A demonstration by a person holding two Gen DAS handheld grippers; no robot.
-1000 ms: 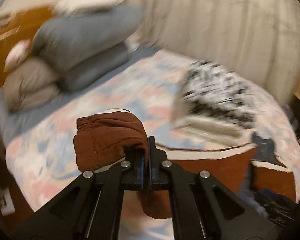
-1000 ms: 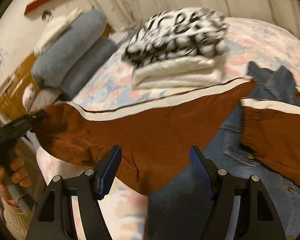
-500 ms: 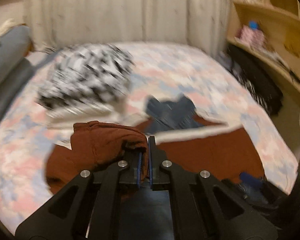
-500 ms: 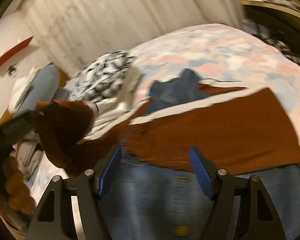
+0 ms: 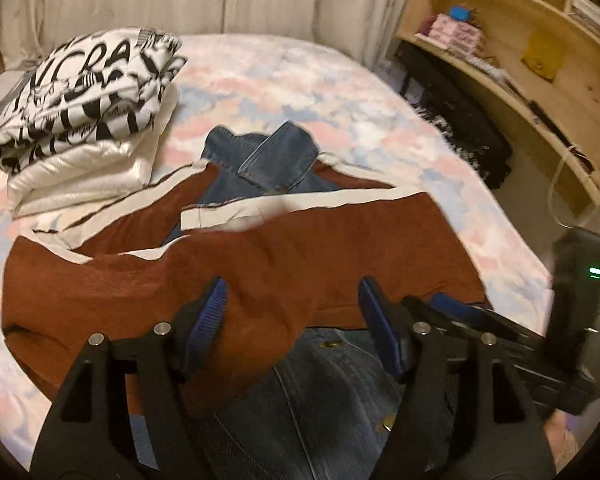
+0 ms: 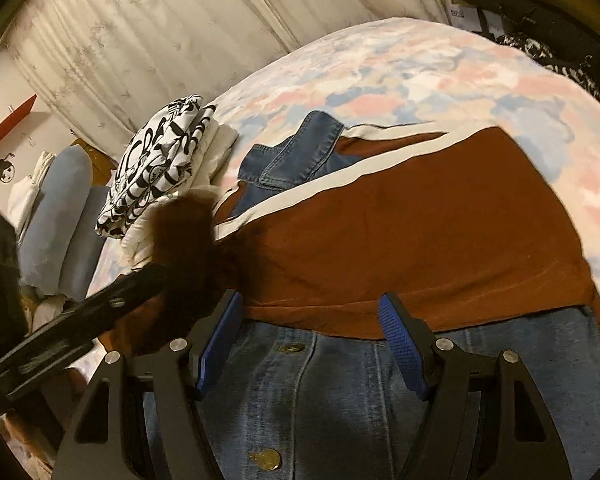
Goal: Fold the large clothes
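Note:
A rust-brown garment (image 5: 340, 248) with white trim lies spread on the bed, over a blue denim jacket (image 5: 260, 160). My left gripper (image 5: 292, 320) hovers over its near edge. Its jaws are opening, and the brown sleeve fold (image 5: 268, 320) lies loose between them without either pad pressing on it. In the right wrist view my right gripper (image 6: 310, 344) stands open over the denim jacket (image 6: 340, 400), at the edge of the brown garment (image 6: 420, 240), and grips nothing. The left gripper (image 6: 100, 312) enters from the left there, with the brown sleeve (image 6: 184, 232) blurred at its tip.
A folded stack, black-and-white print on a white padded piece (image 5: 84, 92), sits at the back left of the floral bedcover (image 5: 300, 80). Grey pillows (image 6: 60, 208) lie by the wall. Wooden shelves (image 5: 520, 60) and a black bag (image 5: 460, 120) stand to the right of the bed.
My left gripper, shut on the brown sleeve, swung right across the garment, then opened and let the sleeve drop. The right gripper swung over to the denim jacket and stayed open.

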